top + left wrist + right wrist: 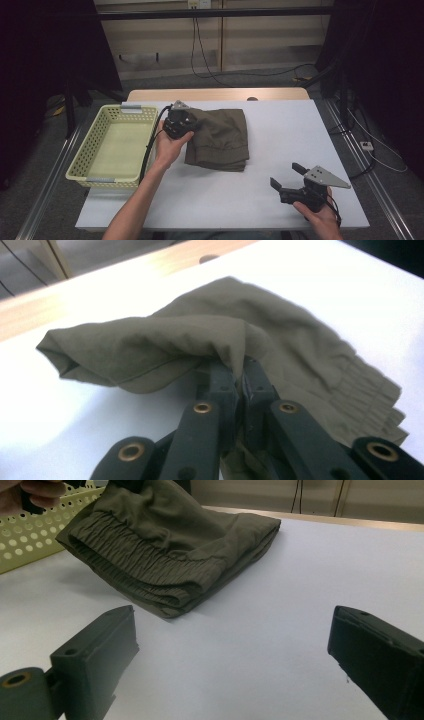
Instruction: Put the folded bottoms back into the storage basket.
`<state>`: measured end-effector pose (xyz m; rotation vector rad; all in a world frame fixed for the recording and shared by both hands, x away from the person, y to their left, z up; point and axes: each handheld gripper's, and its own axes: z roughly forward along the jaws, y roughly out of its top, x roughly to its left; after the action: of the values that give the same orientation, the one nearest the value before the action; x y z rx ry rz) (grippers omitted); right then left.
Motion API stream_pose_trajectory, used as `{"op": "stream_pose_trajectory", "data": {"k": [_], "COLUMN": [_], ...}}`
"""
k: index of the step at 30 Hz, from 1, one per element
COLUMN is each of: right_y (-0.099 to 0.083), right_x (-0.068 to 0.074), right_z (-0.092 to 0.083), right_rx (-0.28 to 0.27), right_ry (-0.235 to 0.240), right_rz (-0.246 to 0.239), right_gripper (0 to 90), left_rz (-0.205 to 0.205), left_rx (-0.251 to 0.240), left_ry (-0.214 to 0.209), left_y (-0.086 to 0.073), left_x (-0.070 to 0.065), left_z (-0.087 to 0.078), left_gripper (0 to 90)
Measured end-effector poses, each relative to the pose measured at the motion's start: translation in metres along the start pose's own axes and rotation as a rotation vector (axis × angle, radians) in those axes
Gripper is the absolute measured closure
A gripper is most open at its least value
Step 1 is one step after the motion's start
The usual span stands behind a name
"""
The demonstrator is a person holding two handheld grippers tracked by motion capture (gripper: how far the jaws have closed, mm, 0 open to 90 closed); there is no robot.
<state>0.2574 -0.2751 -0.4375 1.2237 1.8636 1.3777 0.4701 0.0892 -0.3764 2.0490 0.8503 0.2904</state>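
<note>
While the folded olive garment (220,139) lay on the white table (280,130) in the high view, the left gripper (179,122) sat at its upper left corner, jaws closed on the cloth there. The yellow basket (112,147) stood just to the left of that hand, touching nothing of the fabric. So the garment stretched away from the left gripper toward the right and toward the person, its longer side running roughly front to back. The right gripper (290,181) rested well apart, near the front right of the table, jaws spread and empty. The left hand was plainly the nearer one, and the basket lay on its side, so I judged the coming carry would go leftward over the basket's rim.

In the left gripper view, the two black jaws stood pressed together on a bunched fold of the garment (210,340). The cloth draped up and over them, with the gathered waistband (370,390) trailing off to the right on the table.

In the right gripper view, the jaws stood wide with only bare table between them. The garment (170,545) lay ahead and to the left, its elastic edge turned toward this camera and its far left corner lifted off the table beside the basket (30,535). The fingers (30,492) of the other hand showed at the top left corner
</note>
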Motion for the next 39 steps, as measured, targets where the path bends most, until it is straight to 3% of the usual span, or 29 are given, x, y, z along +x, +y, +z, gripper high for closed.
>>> {"op": "stream_pose_trajectory", "data": {"k": [4,11,27,33,39], "right_y": [0.0,0.0,0.0,0.0,0.0], "right_x": [0.0,0.0,0.001,0.001,0.001], "right_z": [0.0,-0.001,-0.001,-0.001,-0.001], "right_rx": [0.002,-0.001,-0.005,-0.005,-0.006], "right_ry": [-0.001,0.001,0.001,0.002,0.002], "right_rz": [0.0,0.001,-0.001,-0.001,-0.003], "right_gripper": [5.4,5.4,5.3,5.3,5.3], "left_rz": [0.035,0.04,0.11,0.119,0.129], "left_rx": [-0.019,-0.045,-0.103,-0.124,-0.158], "left_ry": [0.01,0.015,0.007,0.002,0.022], "left_y": [0.005,0.009,0.021,0.025,0.028], "left_x": [-0.005,-0.007,-0.02,-0.022,-0.025], "left_z": [-0.007,-0.015,-0.035,-0.044,-0.054], "left_gripper": [86.7,86.8,86.9,86.9,87.0]}}
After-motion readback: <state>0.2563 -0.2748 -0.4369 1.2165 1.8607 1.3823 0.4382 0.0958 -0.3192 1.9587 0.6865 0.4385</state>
